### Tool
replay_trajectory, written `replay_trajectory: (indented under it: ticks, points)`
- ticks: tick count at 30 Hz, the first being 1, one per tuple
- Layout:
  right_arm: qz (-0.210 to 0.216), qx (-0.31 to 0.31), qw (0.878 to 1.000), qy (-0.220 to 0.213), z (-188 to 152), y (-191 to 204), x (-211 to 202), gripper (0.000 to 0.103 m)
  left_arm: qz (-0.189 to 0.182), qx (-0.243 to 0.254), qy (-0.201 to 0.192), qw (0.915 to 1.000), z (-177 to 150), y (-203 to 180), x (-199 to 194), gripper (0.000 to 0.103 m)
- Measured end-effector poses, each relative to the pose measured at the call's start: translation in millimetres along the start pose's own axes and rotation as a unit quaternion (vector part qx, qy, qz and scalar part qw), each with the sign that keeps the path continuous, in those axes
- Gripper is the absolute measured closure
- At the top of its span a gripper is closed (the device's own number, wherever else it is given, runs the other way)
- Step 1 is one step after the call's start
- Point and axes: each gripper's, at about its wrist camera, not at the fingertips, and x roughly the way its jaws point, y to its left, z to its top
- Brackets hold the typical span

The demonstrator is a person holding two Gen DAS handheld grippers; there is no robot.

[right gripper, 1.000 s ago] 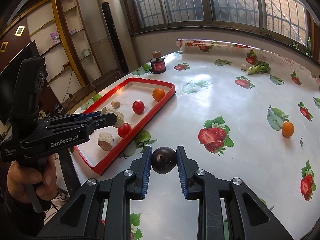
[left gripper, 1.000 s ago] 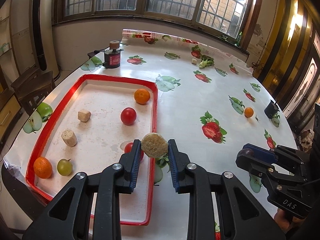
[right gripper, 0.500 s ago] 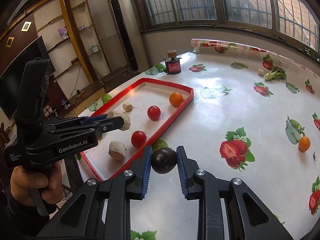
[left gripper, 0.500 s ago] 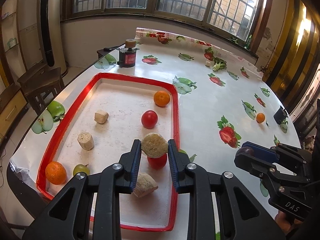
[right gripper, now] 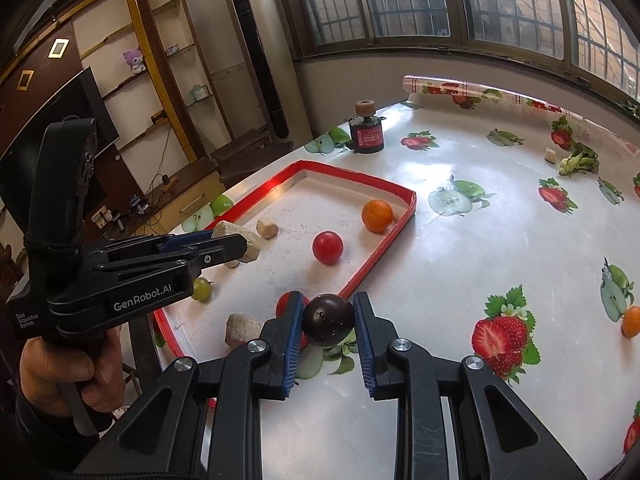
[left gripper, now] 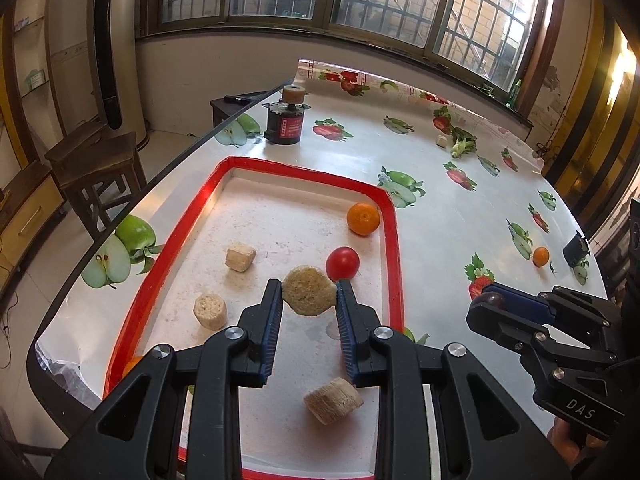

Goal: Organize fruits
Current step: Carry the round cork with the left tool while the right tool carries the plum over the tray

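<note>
My left gripper (left gripper: 309, 298) is shut on a round beige corn piece (left gripper: 309, 290) and hangs over the red-rimmed tray (left gripper: 394, 248). In the tray lie an orange (left gripper: 363, 219), a red tomato (left gripper: 342, 263) and three more beige pieces (left gripper: 240, 255) (left gripper: 209, 311) (left gripper: 333, 400). My right gripper (right gripper: 328, 316) is shut on a dark purple plum (right gripper: 328, 319), above the tablecloth just outside the tray's near right rim (right gripper: 390, 236). In the right wrist view the left gripper (right gripper: 224, 246) shows over the tray with a green grape (right gripper: 202, 289) below it.
A small orange (left gripper: 541, 256) lies loose on the fruit-print tablecloth at the right. A black and red jar (left gripper: 285, 122) stands behind the tray. Broccoli (left gripper: 462, 145) lies near the far edge. A wooden stool (left gripper: 96, 168) stands left of the table.
Both grippers have moved left with their loads. The left one now hangs over the tray's middle instead of its right rim; the right one has come up to the tray's rim.
</note>
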Motion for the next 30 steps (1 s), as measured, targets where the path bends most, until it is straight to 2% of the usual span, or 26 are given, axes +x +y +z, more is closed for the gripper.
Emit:
replay_trajectory:
  ticks: [13,30]
  points:
    - [0.004,0.014,1.000,0.012,36,-8,48,0.077,0.015,-0.017,0.010,0.9997,40,30,31,0.079]
    - [0.003,0.037,0.998,0.041,57,-26,110,0.077,0.024,-0.023,0.040,0.9987,74,31,90,0.079]
